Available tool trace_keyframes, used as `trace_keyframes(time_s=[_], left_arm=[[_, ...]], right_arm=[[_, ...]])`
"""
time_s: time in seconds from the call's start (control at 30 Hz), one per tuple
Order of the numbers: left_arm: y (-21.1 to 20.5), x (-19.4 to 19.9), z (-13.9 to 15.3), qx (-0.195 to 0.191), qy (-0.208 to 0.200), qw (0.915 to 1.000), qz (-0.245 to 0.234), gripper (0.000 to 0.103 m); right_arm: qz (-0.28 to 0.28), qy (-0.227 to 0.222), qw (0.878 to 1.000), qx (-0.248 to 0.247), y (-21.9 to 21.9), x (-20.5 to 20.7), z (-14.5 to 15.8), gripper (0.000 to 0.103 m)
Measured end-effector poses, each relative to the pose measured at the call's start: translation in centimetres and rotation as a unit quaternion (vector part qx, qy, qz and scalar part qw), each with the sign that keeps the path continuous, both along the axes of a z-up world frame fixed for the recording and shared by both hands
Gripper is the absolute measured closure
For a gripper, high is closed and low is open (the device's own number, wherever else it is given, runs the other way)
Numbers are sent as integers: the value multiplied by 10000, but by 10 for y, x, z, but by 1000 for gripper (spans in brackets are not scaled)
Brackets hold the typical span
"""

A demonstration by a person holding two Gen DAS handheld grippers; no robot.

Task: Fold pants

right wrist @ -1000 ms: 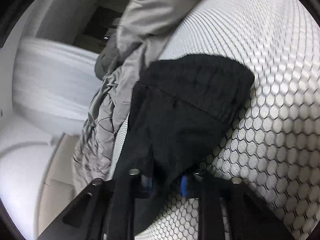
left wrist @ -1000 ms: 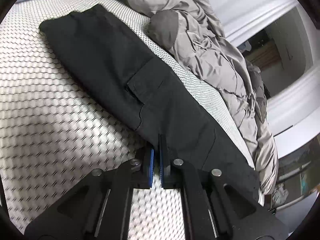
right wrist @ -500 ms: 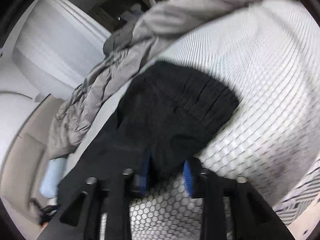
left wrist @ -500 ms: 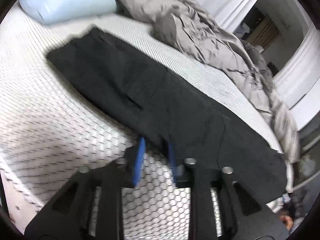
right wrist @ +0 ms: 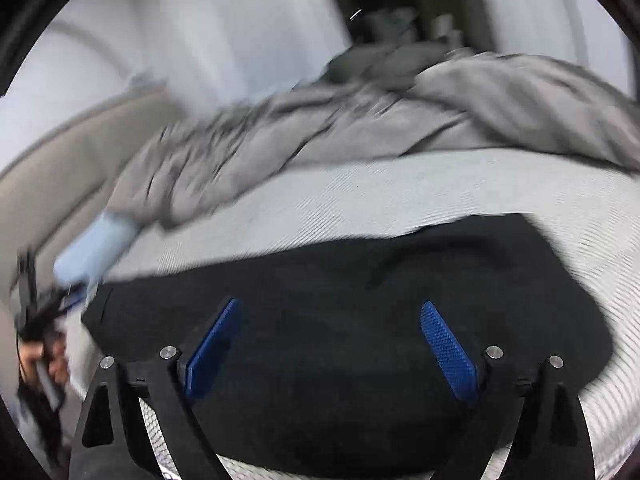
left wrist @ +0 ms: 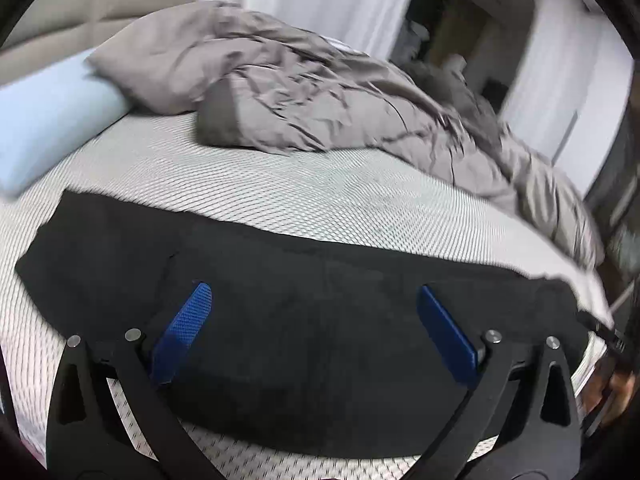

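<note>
Pants (left wrist: 320,320), black and folded lengthwise into one long band, lie flat across the near part of the mattress (left wrist: 320,184), running from left to right in both wrist views. Above them hangs the left gripper (left wrist: 312,312), its jaws opening and already spread wide, with the blue pads (left wrist: 184,328) standing well apart; the dark cloth shows in the gap between them, but neither pad presses on it. The right gripper (right wrist: 332,332) is in the same state, jaws opening and wide, blue pads (right wrist: 448,344) clear of the fabric that lies below and between them. In the right wrist view the broader end of the pants (right wrist: 360,320) sits toward the right, with white quilted mattress (right wrist: 400,192) beyond it. A rumpled grey duvet (left wrist: 320,104) is piled along the far side of the bed, apart from the pants, and a pale blue pillow (left wrist: 44,120) lies at the far left beside it. Both views are blurred, the right one more so. At the left edge of the right wrist view a hand (right wrist: 44,364) grips a dark handle.
</note>
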State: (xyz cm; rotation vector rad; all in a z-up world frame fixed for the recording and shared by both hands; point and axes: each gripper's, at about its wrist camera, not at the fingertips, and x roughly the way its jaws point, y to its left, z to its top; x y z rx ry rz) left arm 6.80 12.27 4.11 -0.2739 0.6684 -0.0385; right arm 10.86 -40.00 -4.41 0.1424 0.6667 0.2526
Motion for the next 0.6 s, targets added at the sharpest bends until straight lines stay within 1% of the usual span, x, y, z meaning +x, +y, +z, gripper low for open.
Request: trace_keyframes(time_s=[0.03,0.07,0.1,0.13,0.17,0.23,0.33,0.37,0.47,0.53,0.57,0.6], left_arm=[[-5,-1,-4,35,-11,9999,-156,1],[-10,2,-6,7,-25,9998,-199,1],[-19,12,-7,-11,-11,9998,-193,1],[-18,13,-12,-89,33,9998,-165,1],[-18,16,-16,-156,86,9998,-132,1],[-17,28,-22,-302,170,9994,-92,1],[-9,38,-29,-440,261,9987,-13,1],[-7,40,-30,-468,299,9984,-30,1],[-1,44,-33,-356,307,9989,-17,1],[3,47,-34,-292,321,9991,31,1],[6,47,-34,-309,341,9989,24,1],[8,49,-34,-329,356,9988,48,1]], right_arm=[[249,157,9994,-167,18,14,-3,10],[399,216,9986,-263,29,21,-4,10],[626,317,9967,-419,45,33,-6,10],[797,436,9939,-624,62,46,-8,10],[910,517,9916,-761,70,50,-11,10],[1223,680,9850,-1004,93,72,-17,10],[1369,864,9781,-1308,115,104,-28,10],[1493,994,9739,-1391,122,117,-35,10],[1670,1285,9632,-1667,136,145,-50,10],[1893,1531,9519,-1859,143,157,-63,10],[1971,1636,9466,-1956,145,160,-70,12],[2035,1716,9423,-2030,147,161,-75,31]])
